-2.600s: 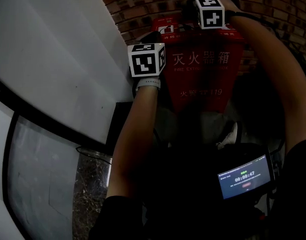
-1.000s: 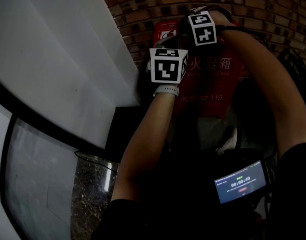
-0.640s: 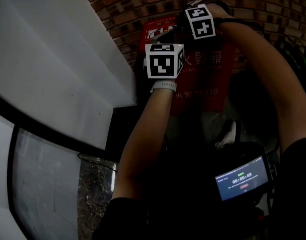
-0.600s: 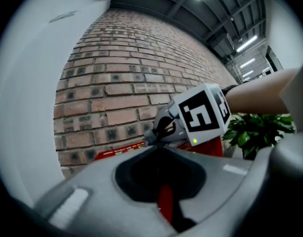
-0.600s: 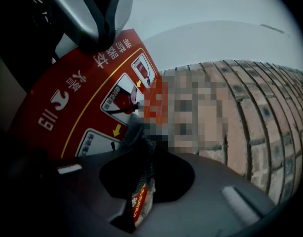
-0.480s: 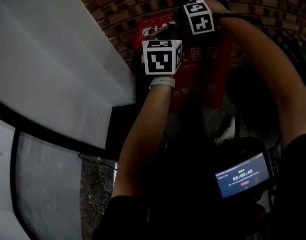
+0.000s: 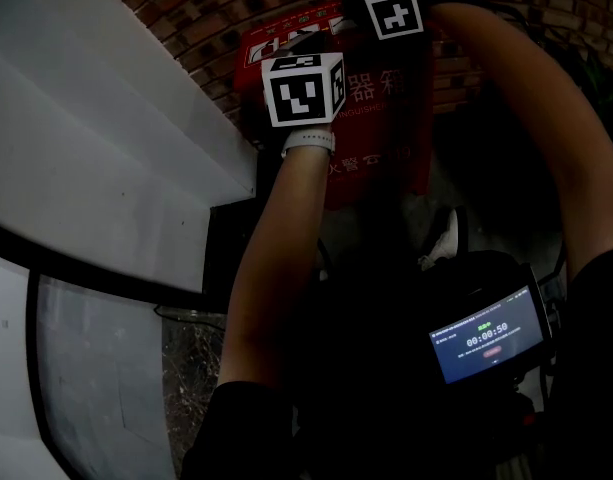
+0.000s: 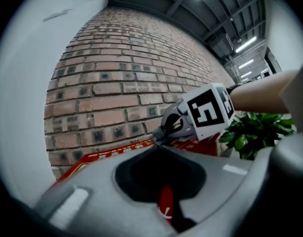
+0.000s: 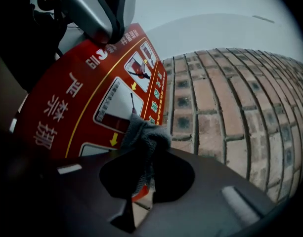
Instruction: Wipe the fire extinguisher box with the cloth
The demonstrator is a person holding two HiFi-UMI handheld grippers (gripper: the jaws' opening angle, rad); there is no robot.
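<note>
Right gripper (image 8: 159, 138) at the red fire extinguisher box (image 8: 109, 155), brick wall (image 8: 116, 83) behind, plant (image 8: 255, 132) beside

The fire extinguisher box (image 7: 381, 143) stands against the brick wall (image 7: 186, 8), with the plant (image 8: 255, 132) at its right and the cloth (image 9: 149, 135) on its top.

**Head view.** The camera sits above and behind both forearms and faces forward and steeply down. The red metal fire extinguisher box with white characters (image 7: 381, 158) and the red-brown brick wall (image 7: 201, 8) lie at the far edge.

**Left gripper view.** The camera rides on the left gripper (image 9: 108, 37), very near the box top. It faces along the top toward the wall and takes in the right gripper (image 8: 159, 138).

**Right gripper view.** The camera sits very near the box top and looks back toward the left. The crumpled grey cloth (image 9: 147, 135) held in the jaws fills the near foreground.

**Shared coverage.** All three views show the box and the wall. Each gripper view shows the opposite gripper.
</note>
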